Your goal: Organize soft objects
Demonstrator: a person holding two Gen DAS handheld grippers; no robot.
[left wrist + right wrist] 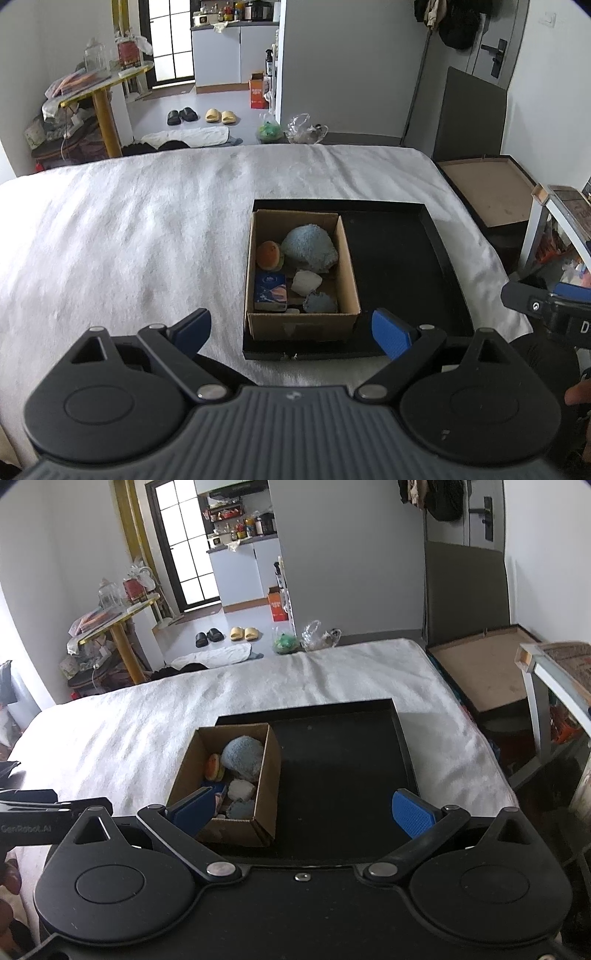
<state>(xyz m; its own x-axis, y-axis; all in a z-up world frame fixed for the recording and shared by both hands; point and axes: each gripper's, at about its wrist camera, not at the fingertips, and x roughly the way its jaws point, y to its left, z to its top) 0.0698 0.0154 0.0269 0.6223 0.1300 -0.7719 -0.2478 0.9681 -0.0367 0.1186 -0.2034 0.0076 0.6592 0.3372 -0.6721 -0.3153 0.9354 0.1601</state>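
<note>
Left wrist view: the left hand-held gripper hovers with its blue pads spread wide, gripping nothing, just short of the near rim of a black tray. The right hand-held gripper is likewise wide apart and empty above the tray's near edge. A cardboard box sits in the tray's left half; the right half is bare, leaving room to move. Inside the box lie a fluffy blue cloth, a round orange plush, a blue tissue pack, a white lump and a small blue-grey piece. The tray rests on a bed under a white, fuzzy blanket, wide open to the left.
</note>
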